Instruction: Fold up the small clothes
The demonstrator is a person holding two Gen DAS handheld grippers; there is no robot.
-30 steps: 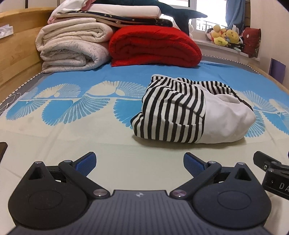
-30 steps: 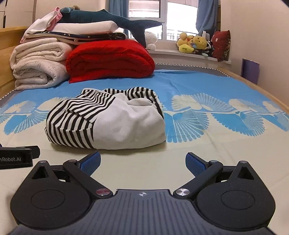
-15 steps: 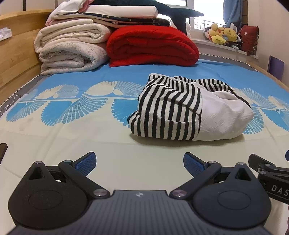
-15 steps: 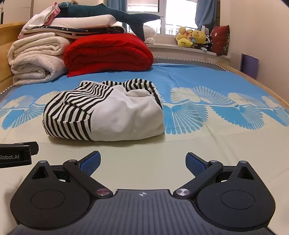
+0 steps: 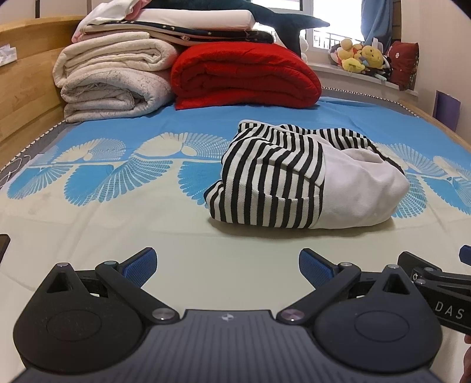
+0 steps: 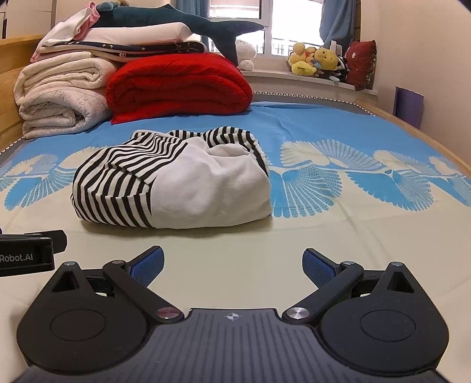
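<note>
A small garment, black-and-white striped with a plain white part, lies bunched in a folded heap on the bed sheet; it also shows in the right wrist view. My left gripper is open and empty, low over the sheet, a short way in front of the garment's left side. My right gripper is open and empty, in front of the garment's right side. Each gripper's body shows at the edge of the other's view.
Folded cream blankets and a red quilt are stacked at the head of the bed, with a plush shark on top. Soft toys sit on the windowsill. A wooden bed frame runs along the left.
Both grippers have dropped lower and tipped, so the garment sits slightly higher and nearer in both views. The garment itself has not moved. Both jaws stay open.
</note>
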